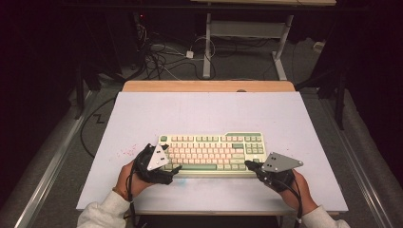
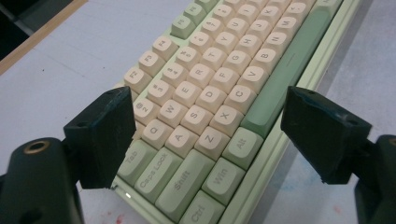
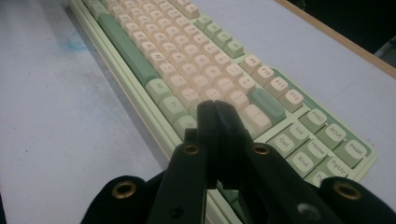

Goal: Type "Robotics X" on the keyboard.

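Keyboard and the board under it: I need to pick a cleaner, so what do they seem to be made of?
The keyboard looks like moulded plastic: matt cream and sage-green keycaps with printed legends, and a pale green case with a smooth, faintly glossy rim. The table top seems to be a matt white painted or laminated board, lightly stained pink and blue; its far edge shows bare light wood, so probably a wooden core.

High view looks down from afar; both gripper views closely share the keyboard (image 1: 211,154)

Left claw (image 2: 201,135) wide apart, right claw (image 3: 217,112) closed
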The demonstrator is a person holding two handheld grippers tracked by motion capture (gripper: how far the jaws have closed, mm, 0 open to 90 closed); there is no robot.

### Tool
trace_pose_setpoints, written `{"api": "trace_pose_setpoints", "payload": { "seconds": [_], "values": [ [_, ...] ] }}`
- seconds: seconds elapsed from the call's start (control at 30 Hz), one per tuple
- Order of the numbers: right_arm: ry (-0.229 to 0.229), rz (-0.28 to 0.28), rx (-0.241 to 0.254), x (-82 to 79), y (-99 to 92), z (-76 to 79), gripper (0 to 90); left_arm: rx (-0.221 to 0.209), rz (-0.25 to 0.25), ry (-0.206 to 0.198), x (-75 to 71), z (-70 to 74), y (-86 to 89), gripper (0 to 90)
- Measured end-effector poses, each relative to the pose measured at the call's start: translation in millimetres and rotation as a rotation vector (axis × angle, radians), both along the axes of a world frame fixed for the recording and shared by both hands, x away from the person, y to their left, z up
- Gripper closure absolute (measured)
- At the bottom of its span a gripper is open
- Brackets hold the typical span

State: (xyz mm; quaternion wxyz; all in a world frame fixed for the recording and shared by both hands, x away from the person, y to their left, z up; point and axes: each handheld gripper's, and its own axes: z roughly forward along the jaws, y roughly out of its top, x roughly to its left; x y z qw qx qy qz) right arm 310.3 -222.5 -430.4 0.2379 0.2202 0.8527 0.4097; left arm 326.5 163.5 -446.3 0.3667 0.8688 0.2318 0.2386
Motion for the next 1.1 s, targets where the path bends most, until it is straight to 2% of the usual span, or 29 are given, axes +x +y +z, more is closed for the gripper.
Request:
{"api": "trace_pose_setpoints", "payload": {
  "seconds": [0.07, 0.13, 0.2, 0.57, 1.1],
  "values": [
    [0.009, 0.005, -0.004, 2.0, 0.5, 0.2, 90.0, 0.000, 0.007, -0.015, -1.0, 0.5, 3.0, 17.5],
    [0.010, 0.003, -0.012, 3.2, 1.5, 0.9, 90.0, -0.002, 0.012, -0.007, -2.2, 0.0, 4.7, 17.6],
    [0.015, 0.004, -0.014, 5.2, 2.6, 1.7, 90.0, -0.003, 0.013, -0.020, -3.9, -0.5, 6.9, 17.5],
    [0.041, -0.013, -0.044, 23.6, 13.2, 3.5, 90.0, -0.032, 0.033, -0.016, -10.2, -2.4, 17.6, 17.5],
    [0.112, -0.016, -0.136, 45.2, 32.6, -15.2, 90.0, -0.028, 0.043, -0.009, -13.6, -3.2, 24.5, 17.5]
  ]
}}
